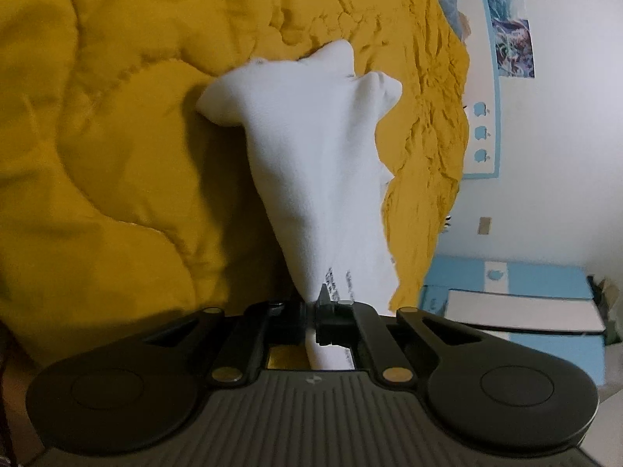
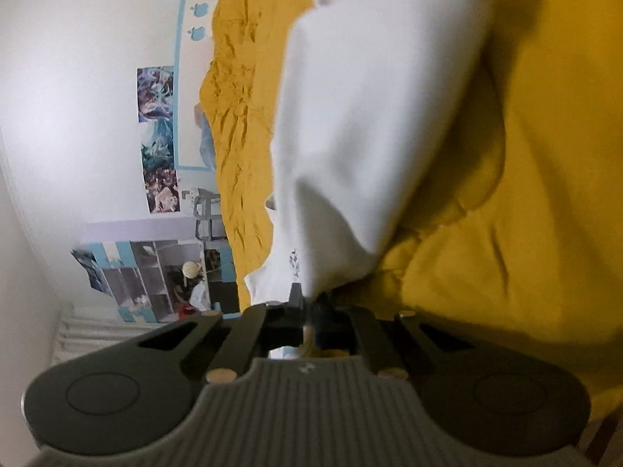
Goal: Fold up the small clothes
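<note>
Over the yellow quilt, left wrist view: left gripper is clamped tight on one end of a white sock, which stretches away from the jaws, its far end resting on the quilt. Posters on the wall behind.

Right wrist view: right gripper pinches white cloth, blurred, above the same quilt; shelves at left.

left hand-held gripper angled downward, jaws clamped together on a pinch of white fabric; right hand-held gripper likewise tilted down, jaws closed tight on a bunched white fabric edge, both black linkages drawn in.
</note>
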Tool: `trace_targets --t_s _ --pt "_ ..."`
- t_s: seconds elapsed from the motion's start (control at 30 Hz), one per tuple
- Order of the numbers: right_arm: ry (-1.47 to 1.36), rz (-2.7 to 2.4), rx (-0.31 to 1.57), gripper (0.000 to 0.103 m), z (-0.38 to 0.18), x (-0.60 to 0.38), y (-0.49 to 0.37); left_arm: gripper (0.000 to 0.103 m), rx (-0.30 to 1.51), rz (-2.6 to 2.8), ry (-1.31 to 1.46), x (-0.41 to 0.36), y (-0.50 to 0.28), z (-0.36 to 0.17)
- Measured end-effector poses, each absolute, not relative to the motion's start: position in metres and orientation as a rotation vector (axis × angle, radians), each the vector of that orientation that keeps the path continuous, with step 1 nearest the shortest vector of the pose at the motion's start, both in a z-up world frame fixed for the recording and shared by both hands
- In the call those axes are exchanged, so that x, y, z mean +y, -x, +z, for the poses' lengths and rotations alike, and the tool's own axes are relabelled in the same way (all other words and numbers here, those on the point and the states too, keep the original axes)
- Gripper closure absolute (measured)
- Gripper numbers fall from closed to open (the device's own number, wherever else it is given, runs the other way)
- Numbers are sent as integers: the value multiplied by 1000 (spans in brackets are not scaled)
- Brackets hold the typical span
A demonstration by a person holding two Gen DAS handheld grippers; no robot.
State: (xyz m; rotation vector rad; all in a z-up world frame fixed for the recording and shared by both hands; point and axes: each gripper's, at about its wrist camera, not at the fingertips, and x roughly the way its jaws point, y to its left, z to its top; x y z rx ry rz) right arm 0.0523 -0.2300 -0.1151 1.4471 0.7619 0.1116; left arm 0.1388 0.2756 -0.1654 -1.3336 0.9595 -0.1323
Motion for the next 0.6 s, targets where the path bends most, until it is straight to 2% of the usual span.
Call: trace_targets --t_s 0.1,0.17,0.23,0.3,0.33,0.4,0.47,0.57,0.6 --pt "-1413 58 825 103 -108 -235 -52 97 1002 -83 1273 280 -132 -165" --pt "-1384 15 864 97 -108 -244 -49 88 1011 -65 1214 288 -124 -161" --pt "-1358 -11 871 95 -104 -254 -42 89 1030 -43 1119 298 -114 -151" --pt "-1194 -76 871 96 -96 -271 -21 89 1009 24 969 307 -103 -134" --pt "-1072 -120 856 92 -83 -276 -13 89 988 45 900 309 -98 -125" --pt "-859 -189 821 90 -56 -282 2 85 938 82 746 312 -91 -105" --pt "-753 -160 780 82 -35 -287 9 78 900 91 588 309 -93 -88" --pt "-662 -22 740 77 -4 -280 -7 67 823 79 381 304 -108 -70" --pt "-624 39 719 71 7 -271 -19 65 801 60 316 299 -116 -66"
